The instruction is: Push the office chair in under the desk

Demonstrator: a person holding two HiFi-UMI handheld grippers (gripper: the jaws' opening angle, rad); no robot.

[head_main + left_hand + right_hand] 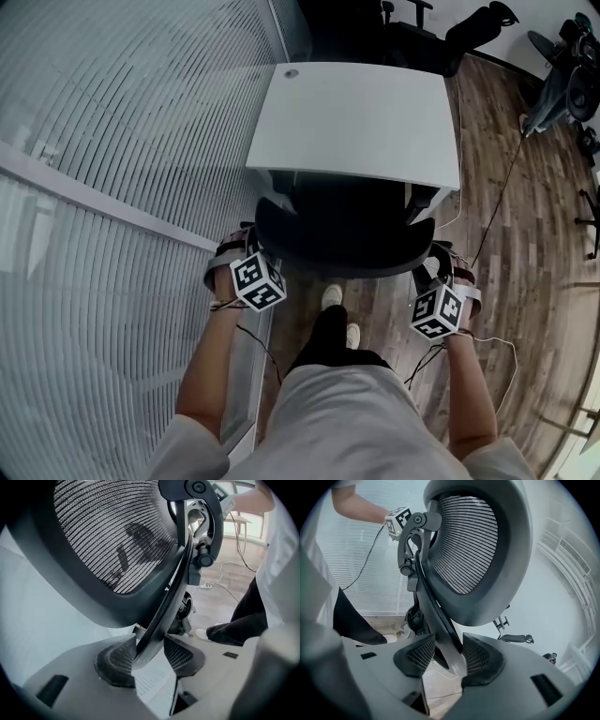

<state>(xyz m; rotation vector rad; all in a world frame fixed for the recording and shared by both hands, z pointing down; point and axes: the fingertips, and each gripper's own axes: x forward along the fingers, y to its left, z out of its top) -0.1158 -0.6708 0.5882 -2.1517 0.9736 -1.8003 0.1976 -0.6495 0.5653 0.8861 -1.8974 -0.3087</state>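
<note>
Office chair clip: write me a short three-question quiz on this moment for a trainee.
1. True or false: the left claw is open and empty.
2. The right claw is shut on: A a cable; B the black mesh-backed office chair, at its frame; C a mug.
3. In the head view, on which side of the white rectangular desk is the ribbed glass wall?
Key: 1 false; 2 B; 3 left.

No readable text, labels or numbers anywhere.
</note>
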